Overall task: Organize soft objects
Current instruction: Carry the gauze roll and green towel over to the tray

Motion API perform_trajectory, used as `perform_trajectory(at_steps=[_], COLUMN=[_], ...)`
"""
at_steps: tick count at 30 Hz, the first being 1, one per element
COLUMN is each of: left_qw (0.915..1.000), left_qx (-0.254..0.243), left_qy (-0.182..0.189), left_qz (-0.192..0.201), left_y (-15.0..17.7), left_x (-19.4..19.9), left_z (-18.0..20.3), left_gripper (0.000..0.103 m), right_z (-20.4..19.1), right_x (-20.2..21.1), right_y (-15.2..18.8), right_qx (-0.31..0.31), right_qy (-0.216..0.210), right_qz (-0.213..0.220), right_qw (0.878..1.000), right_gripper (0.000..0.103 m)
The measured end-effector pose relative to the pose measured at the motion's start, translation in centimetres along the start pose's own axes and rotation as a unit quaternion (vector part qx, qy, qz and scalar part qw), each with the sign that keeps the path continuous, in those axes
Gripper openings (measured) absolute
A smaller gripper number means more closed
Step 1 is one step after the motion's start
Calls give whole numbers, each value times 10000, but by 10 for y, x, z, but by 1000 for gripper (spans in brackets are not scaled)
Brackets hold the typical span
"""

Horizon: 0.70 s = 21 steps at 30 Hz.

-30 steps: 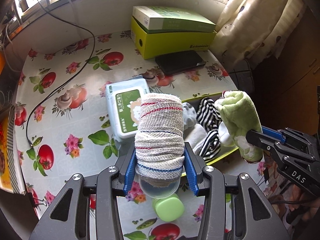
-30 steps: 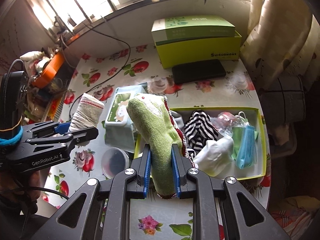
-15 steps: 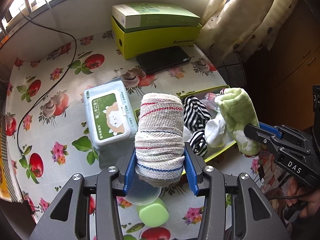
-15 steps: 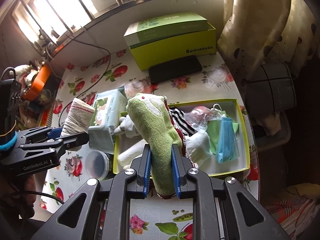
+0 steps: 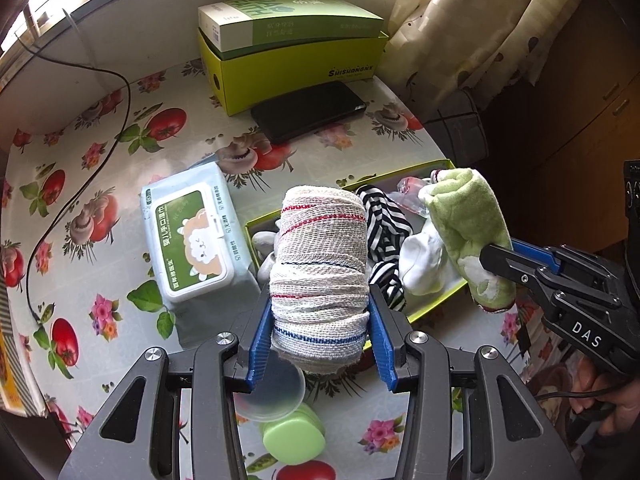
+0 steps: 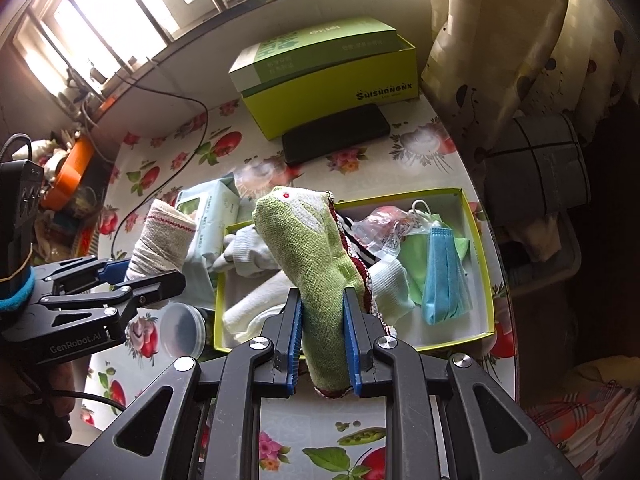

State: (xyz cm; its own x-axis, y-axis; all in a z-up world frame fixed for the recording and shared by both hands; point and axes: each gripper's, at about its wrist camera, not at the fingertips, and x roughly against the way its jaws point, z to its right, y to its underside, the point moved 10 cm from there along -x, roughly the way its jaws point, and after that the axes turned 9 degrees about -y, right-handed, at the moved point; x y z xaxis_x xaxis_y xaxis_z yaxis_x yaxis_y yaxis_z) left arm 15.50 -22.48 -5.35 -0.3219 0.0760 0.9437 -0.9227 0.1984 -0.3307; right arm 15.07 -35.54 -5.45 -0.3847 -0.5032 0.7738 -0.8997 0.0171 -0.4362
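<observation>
Carry-to-box step judged in hand, both loads aloft and neither yet let go. Left gripper [image 5: 320,316] clamped on rolled gauze cloth [image 5: 320,276], blue pads pressed against both flanks of the roll, jaws standing wide only because of the roll's girth; roll upright, red and blue stripes round it. Right gripper [image 6: 322,340] clamped narrow on green sock [image 6: 312,276], sock upright between the pads, toe end uppermost, dark red trim at its lower edge. Both loads held above the near-left part of yellow-green open box [image 6: 476,236] on the flowered tablecloth [image 5: 100,160]. Box already partly filled: striped cloth [image 5: 384,224], white socks [image 6: 256,308], blue face mask [image 6: 444,276], crinkled plastic packet [image 6: 384,224]. Bare floor of the box seen only at the near-left corner and along the near wall in the right wrist view. Wet-wipes pack [image 5: 188,240] lying just left of the box; clear round lid [image 5: 272,388] and green jar [image 5: 296,436] on the table near the left gripper, outside the box. Yellow carton [image 5: 288,60] and black phone [image 5: 308,110] at the far side, well apart. Next move judged to call for lowering each load into free room in the box, one at a time to avoid the tongs fouling each other, then opening the jaws. Roll likely to topple once released.
</observation>
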Motion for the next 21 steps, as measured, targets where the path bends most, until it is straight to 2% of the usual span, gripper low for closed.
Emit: perform_trajectory(at_steps=[21], left_qw=[9996], left_qx=[-71], left_qy=[107], left_qz=[-262], left_y=[-4], left_x=[-30], left_z=[11], left_gripper=[45], right_z=[28], right_x=[-22], right_y=[-1], right_qx=[-303], right_qy=[63], right_qz=[-127], right_qw=[9994], right_gripper=[18])
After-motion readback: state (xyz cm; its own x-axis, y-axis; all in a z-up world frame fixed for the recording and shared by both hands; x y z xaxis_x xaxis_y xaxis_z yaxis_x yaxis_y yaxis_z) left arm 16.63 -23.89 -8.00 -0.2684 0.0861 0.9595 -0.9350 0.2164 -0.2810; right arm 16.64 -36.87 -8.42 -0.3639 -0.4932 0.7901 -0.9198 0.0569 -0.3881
